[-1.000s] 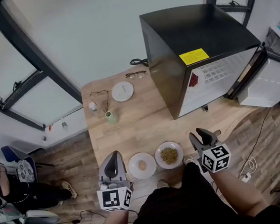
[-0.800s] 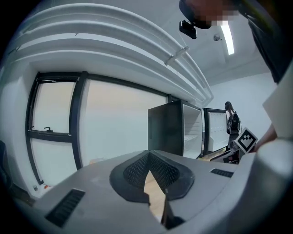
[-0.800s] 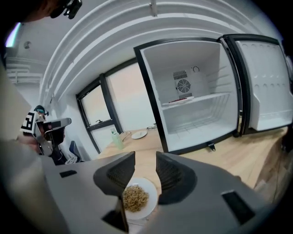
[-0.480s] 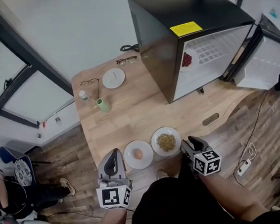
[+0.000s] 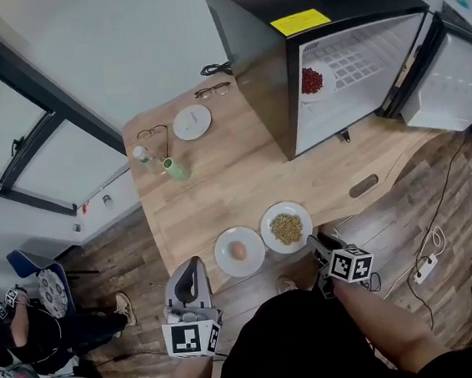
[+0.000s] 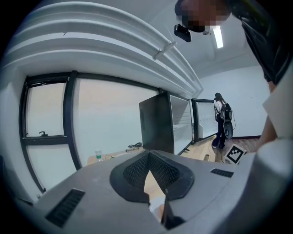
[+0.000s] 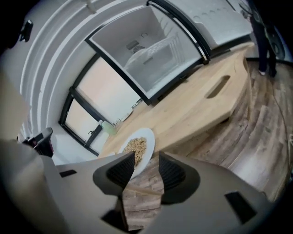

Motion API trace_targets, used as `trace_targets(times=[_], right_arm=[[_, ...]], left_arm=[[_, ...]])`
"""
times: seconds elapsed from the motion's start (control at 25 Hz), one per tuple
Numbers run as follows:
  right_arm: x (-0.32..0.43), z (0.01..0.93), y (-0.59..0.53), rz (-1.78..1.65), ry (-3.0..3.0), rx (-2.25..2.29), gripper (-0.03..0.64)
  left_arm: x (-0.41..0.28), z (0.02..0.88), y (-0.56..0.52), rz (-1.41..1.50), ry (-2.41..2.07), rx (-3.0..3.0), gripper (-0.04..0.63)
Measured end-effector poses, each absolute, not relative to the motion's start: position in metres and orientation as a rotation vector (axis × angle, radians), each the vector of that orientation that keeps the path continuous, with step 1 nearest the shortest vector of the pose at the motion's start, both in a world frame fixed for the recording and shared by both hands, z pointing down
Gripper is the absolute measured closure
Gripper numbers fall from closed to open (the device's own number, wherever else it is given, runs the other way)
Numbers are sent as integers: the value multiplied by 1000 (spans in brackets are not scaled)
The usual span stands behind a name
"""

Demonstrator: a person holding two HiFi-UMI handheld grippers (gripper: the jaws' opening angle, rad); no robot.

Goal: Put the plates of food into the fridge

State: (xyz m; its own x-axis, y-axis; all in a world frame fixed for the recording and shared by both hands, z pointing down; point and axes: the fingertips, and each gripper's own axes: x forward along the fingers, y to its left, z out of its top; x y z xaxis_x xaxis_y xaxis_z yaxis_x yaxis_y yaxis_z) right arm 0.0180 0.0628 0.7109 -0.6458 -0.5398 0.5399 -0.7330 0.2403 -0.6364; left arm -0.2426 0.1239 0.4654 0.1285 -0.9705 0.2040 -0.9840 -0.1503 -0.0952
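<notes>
Along the worktop [image 5: 219, 186] edge, the right tool [image 5: 316, 247] is aiming its spread jaws, which have just been widening, at the grain plate [image 5: 286, 227] rim, likely to carry it to the open fridge [image 5: 348, 55]. The left tool [image 5: 190, 274] is waiting pressed together, empty, near the egg plate [image 5: 239, 251].
</notes>
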Motion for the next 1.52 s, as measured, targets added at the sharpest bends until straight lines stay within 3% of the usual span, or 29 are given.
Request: trace_targets(times=[0.4,0.56,0.88,1.52], right_arm=[[1,734,58,1616,-2215,1257,458],[-8,730,53,1650,-2244,1236,531],[-15,698,40,1781,-2334,1213,583],[52,665,4,1850,-2317,1357,584]], left_arm=[[-256,467,127,378,-2020,2295,591],[-259,468,124,386,-2021,2292,591],[-258,465,116,383,-2021,2295,591],[-204,458,56,326,-1919,2397,591]])
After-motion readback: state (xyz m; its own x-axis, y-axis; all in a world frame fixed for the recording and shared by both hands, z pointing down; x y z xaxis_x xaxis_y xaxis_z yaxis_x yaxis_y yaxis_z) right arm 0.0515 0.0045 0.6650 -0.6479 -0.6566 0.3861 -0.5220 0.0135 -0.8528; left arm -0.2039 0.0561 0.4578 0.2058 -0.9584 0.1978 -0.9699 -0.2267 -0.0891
